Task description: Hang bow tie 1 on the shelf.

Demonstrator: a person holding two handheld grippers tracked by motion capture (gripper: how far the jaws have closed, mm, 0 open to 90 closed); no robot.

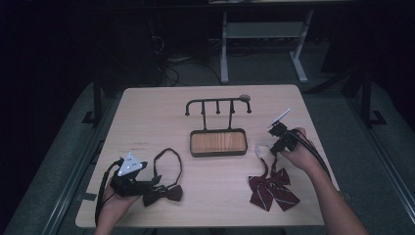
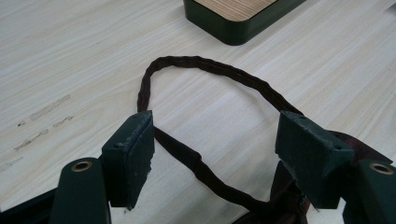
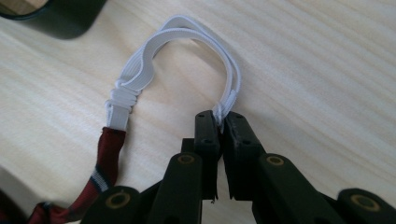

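A dark maroon bow tie [image 1: 163,194] with a looped dark strap [image 2: 219,70] lies at the front left of the table. My left gripper [image 1: 147,182] rests over it, jaws open, straddling the strap [image 1: 169,159] without pressing it. A red striped bow tie [image 1: 271,191] lies at the front right, and its white elastic band [image 3: 187,32] curls toward the stand. My right gripper [image 3: 220,122] is shut on that white elastic band [image 1: 262,148], pinching it between the pads.
A dark hook stand [image 1: 218,104] with a wood-lined tray base [image 1: 218,143] sits mid-table, several pegs along its top bar. Its tray corner [image 2: 233,28] lies just beyond the dark strap. Table legs and cables stand on the dark floor behind.
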